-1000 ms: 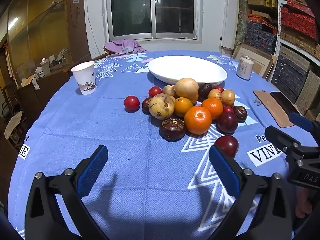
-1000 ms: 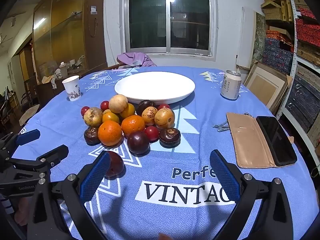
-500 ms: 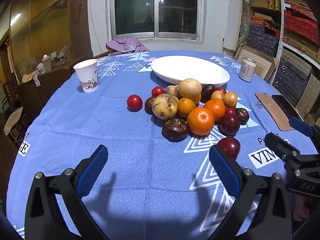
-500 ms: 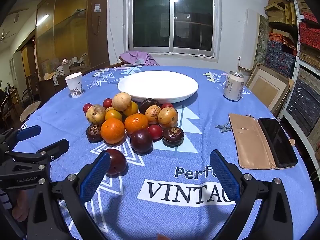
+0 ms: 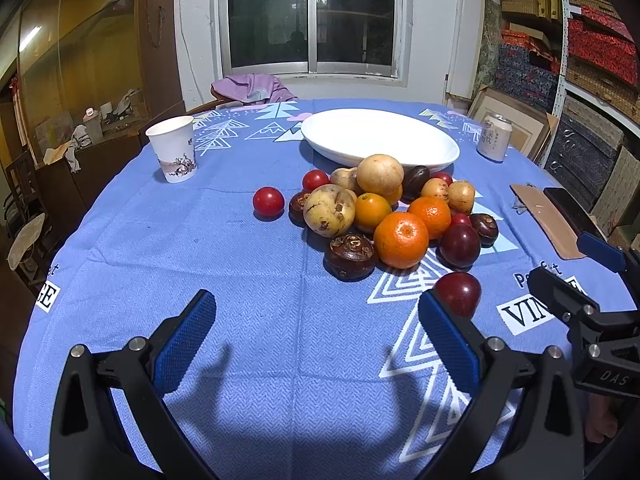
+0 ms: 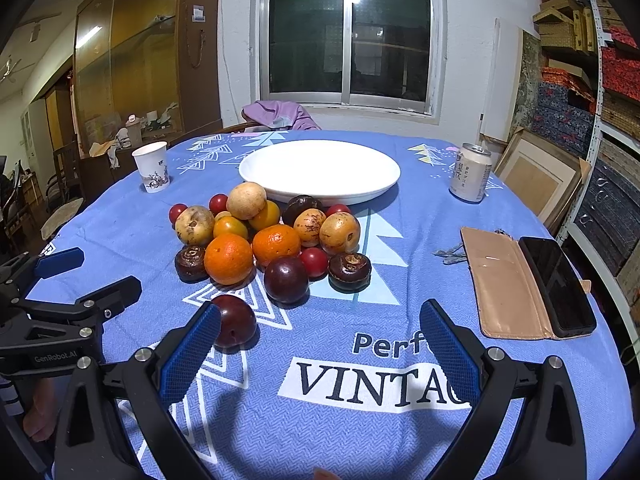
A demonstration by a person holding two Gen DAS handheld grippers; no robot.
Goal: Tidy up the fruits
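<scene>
Both tongs gaped, holding nothing | left tongs point(image 5: 316, 336) and right tongs point(image 6: 320, 340) had crept nearer the fruit pile point(image 6: 272, 236) | stray plum point(image 6: 234, 320) low-left, closest | white plate point(image 6: 320, 168) bare, sorting unstarted

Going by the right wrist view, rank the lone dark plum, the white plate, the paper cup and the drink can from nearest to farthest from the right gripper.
From the right gripper:
1. Lone dark plum, just beyond its left finger.
2. White plate, straight ahead behind the fruit pile.
3. Drink can at far right and paper cup at far left: too close to call.
</scene>
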